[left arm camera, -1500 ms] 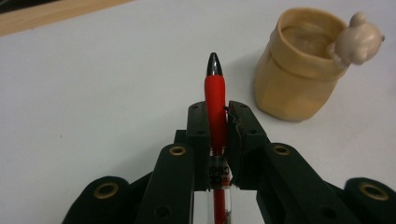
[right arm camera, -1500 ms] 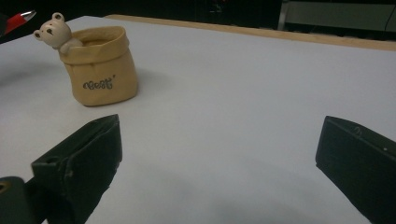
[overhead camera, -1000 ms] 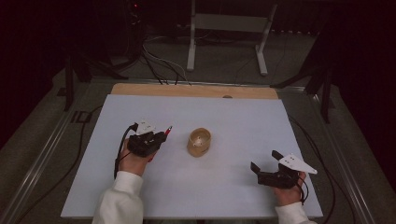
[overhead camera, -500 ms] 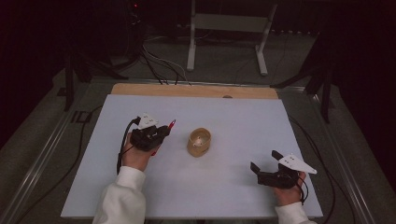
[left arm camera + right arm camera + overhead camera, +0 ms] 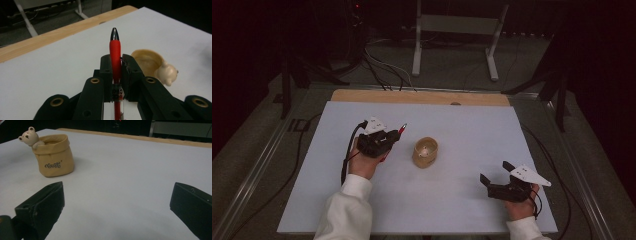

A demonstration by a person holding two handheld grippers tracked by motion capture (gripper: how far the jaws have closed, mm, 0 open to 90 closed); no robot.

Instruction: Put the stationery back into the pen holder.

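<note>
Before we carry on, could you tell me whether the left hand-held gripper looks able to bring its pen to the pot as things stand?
Probably yes. The left hand-held gripper is shut on the pen, whose tip points toward the pot, with bare table between them.

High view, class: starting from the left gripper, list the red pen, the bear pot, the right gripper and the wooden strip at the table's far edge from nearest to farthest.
1. Red pen: clamped in the left gripper.
2. Bear pot: just to its right, mid-table.
3. Wooden strip: beyond it, along the far edge.
4. Right gripper: across the table, near the right front corner.
</note>
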